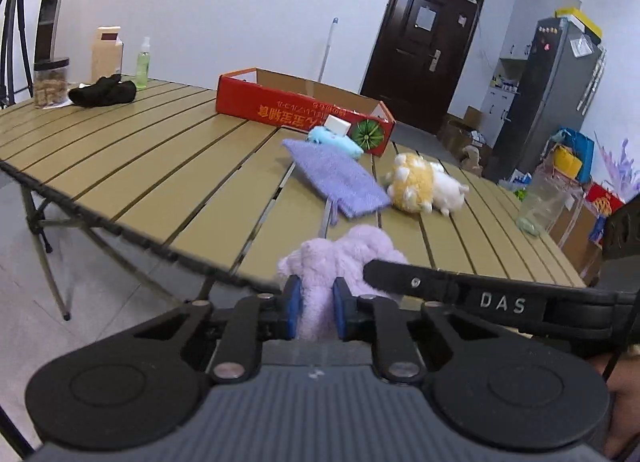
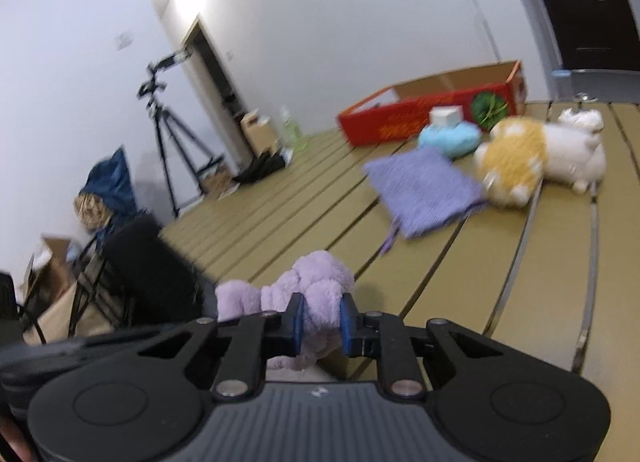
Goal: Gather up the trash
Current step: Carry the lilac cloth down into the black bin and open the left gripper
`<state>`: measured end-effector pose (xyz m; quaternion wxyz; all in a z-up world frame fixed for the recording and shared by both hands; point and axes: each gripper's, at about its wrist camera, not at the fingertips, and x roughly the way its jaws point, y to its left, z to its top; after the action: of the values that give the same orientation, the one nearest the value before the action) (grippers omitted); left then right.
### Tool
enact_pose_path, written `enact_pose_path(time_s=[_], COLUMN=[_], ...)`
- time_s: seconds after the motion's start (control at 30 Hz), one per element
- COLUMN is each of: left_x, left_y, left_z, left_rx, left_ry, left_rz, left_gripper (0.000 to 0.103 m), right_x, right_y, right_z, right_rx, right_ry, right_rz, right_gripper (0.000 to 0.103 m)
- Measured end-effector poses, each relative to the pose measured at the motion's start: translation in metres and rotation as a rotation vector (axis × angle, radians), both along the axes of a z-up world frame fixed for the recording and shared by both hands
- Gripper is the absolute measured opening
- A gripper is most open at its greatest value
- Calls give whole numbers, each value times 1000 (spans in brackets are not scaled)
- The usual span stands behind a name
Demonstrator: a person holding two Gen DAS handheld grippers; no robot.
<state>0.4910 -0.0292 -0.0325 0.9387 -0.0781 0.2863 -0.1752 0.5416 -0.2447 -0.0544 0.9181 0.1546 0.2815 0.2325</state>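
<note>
A fluffy lilac plush (image 1: 340, 254) lies at the near edge of the slatted table (image 1: 140, 149). My left gripper (image 1: 315, 310) is shut on it, its blue pads pressing into the fur from both sides. From the right, a black finger (image 1: 400, 276) of the other gripper reaches over the same plush. In the right wrist view my right gripper (image 2: 322, 322) is shut on another part of the lilac plush (image 2: 304, 282). The open red cardboard box (image 1: 304, 109) stands farther back on the table and also shows as the red box (image 2: 432, 113).
Between plush and box lie a purple knitted cloth (image 1: 340, 177), a yellow-and-white stuffed toy (image 1: 424, 183) and a light blue plush (image 1: 336, 139) with a small white box on it. A clear plastic bottle (image 1: 540, 201) stands at the right. Black cloth (image 1: 102, 91), jar and spray bottle sit far left.
</note>
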Motion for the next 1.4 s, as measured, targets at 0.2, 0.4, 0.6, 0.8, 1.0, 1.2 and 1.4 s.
enact_pose_path(time_s=[0.2,0.4,0.6,0.8,1.0,1.2,1.4], left_x=[-26,-29,-27,-8,7,5,5], left_y=[29,28,18,16,16,16,18], left_z=[-30,-64,-79,-94,-112,-113,-104], left_rx=[-57,34,97,102,165,222,224], left_ry=[110,195,218,275,355,353,333], left_rz=[-3,-32,-35,13,44,49,62], left_gripper=[17,17,17,31,46,55,59], right_x=[-30,-43,-40,-27,-20,-26,-28], right_y=[29,43,48,45,40,44,50], right_z=[-22,-60,-75,-87,-96,-93,-88], right_rx=[-123,-201,-220,-212,-255,-308,-335], right_ry=[44,137,180,203,245,239,221], right_rz=[96,153,141,79,53,95,136], right_gripper=[18,18,18,30,51,60,61])
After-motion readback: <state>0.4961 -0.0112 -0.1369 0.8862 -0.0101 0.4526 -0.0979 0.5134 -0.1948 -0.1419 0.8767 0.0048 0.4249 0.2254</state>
